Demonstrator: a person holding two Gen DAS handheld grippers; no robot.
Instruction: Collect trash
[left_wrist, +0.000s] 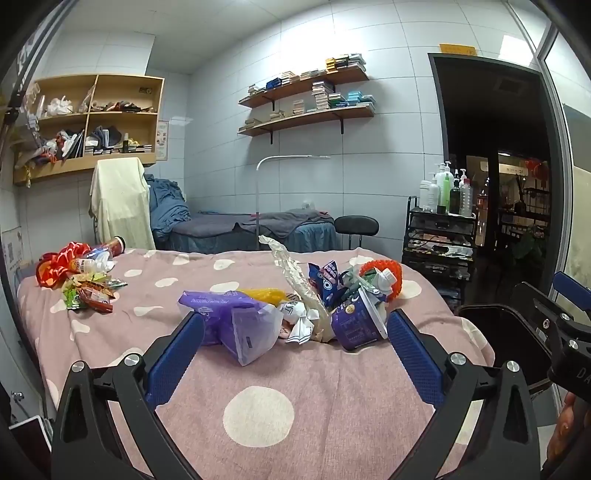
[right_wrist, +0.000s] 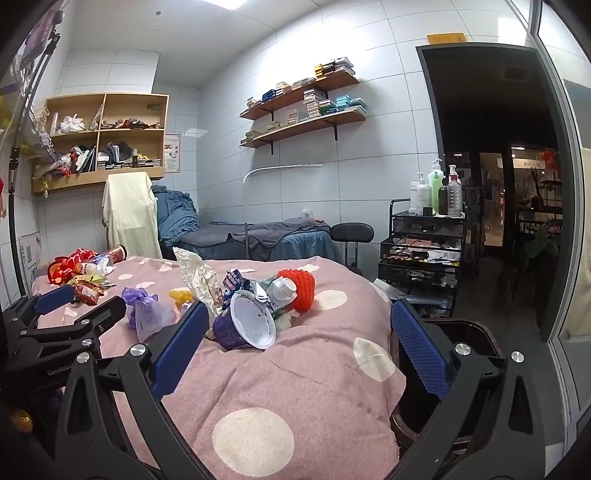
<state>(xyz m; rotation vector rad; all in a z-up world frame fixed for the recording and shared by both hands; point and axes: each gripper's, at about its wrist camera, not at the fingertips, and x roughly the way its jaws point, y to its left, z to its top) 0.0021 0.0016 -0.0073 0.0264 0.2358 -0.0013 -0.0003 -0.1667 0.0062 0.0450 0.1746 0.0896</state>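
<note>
We judge that we are at the very start: nothing shows as collected, and all the trash we can see lies on the pink spotted bed cover (left_wrist: 258, 373). Our left gripper (left_wrist: 295, 343) hovers over the near part of the bed with its jaws spread wide and nothing between them, pointed at the near pile: a purple plastic bag (left_wrist: 236, 317), a crumpled white wrapper (left_wrist: 291, 280), a purple cup (left_wrist: 356, 325) tipped on its side, and a red mesh ball (right_wrist: 301, 290) just behind it. Our right gripper (right_wrist: 297, 336) is likewise wide and empty, with the cup's open mouth just ahead of its left finger. A second heap of snack wrappers (left_wrist: 90, 291) and a can (left_wrist: 114, 245) sits far left on the bed, well apart from the first. A dark bin (right_wrist: 461, 339) stands off the bed's right edge, near our right hand; we cannot see anything in it. Both piles remain to be cleared.
</note>
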